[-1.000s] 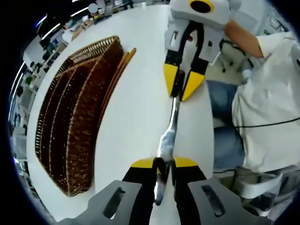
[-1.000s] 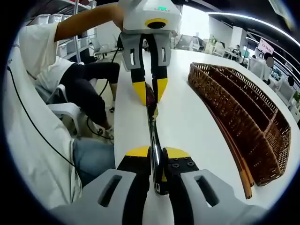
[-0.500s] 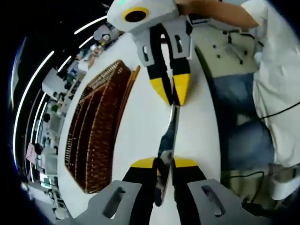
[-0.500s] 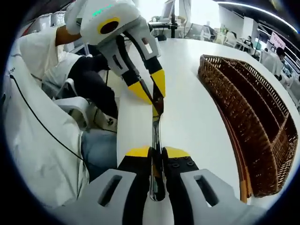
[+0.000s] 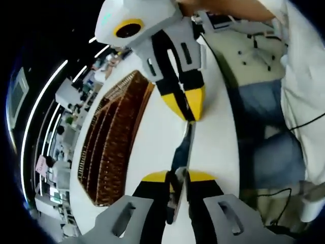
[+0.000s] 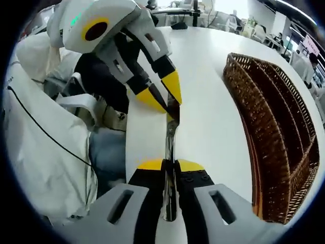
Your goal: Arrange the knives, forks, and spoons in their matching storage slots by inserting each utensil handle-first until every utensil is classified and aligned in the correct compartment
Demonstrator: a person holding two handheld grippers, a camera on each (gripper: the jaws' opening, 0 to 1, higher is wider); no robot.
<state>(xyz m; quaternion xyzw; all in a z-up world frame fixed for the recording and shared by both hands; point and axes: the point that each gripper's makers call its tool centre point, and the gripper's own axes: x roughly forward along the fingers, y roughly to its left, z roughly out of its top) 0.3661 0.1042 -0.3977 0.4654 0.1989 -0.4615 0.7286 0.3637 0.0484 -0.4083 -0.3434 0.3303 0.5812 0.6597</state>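
Gripping slim shiny metal utensil [image 6: 169, 133] w/ both grippers beside ribbed wicker basket [image 6: 274, 122].

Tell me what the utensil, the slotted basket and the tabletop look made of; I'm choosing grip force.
Utensil: likely polished metal, silvery and mirror-reflective.
Slotted basket: brown woven wicker or rattan, matte, with visible weave; which fibre is unclear.
Tabletop: smooth white surface with a soft sheen, perhaps laminate; the material can't be told for sure.
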